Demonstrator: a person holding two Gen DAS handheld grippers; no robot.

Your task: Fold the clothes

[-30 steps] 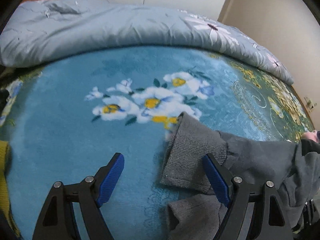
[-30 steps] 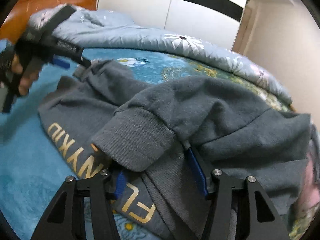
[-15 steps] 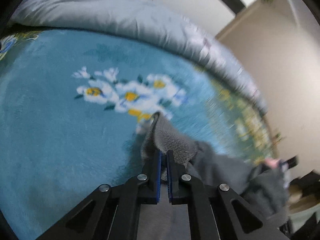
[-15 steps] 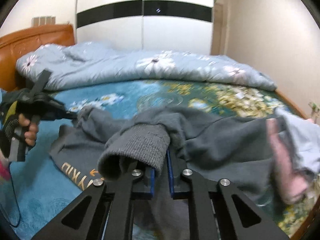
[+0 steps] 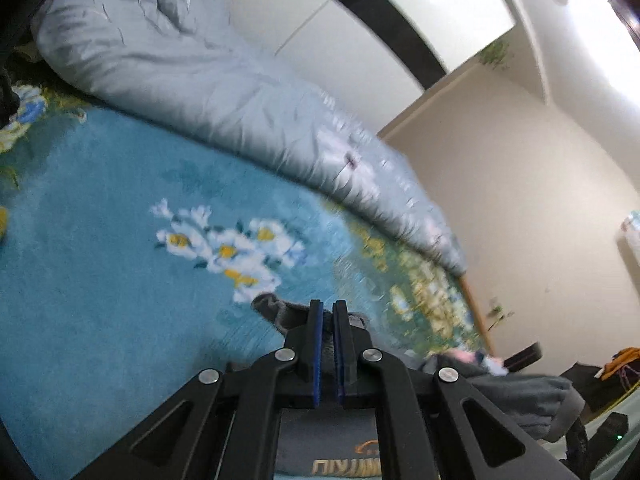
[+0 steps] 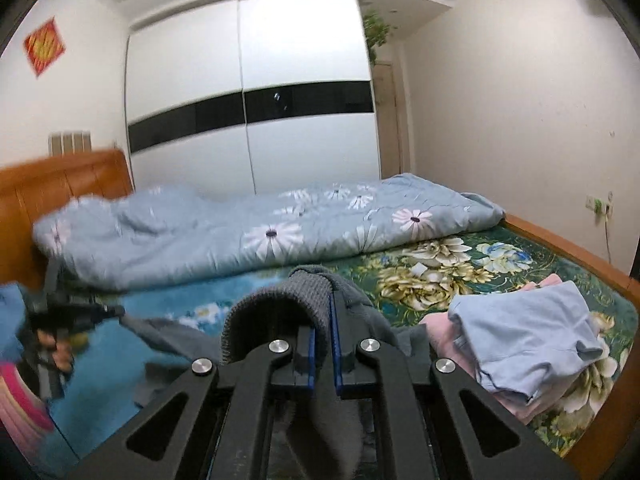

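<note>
A grey sweatshirt with gold lettering point(image 5: 344, 466) hangs between both grippers above the bed. My left gripper point(image 5: 325, 309) is shut on one ribbed grey cuff point(image 5: 276, 312), which sticks out past its blue pads. My right gripper point(image 6: 325, 300) is shut on the other ribbed cuff point(image 6: 276, 304), which droops over the left finger. In the right wrist view the left gripper and the hand holding it point(image 6: 60, 328) are at the far left, with the sweatshirt fabric point(image 6: 160, 330) stretched from it.
The bed has a blue floral blanket point(image 5: 100, 280) and a rolled pale blue duvet point(image 6: 260, 232) along the back. Folded pink and light blue clothes point(image 6: 524, 340) lie at the right. A wooden headboard point(image 6: 60, 184) stands at the left, a white wardrobe point(image 6: 260, 92) behind.
Both grippers closed on the sweatshirt cuffs about a second ago and have since lifted them off the blanket; both views now tilt up toward the wall and wardrobe.
</note>
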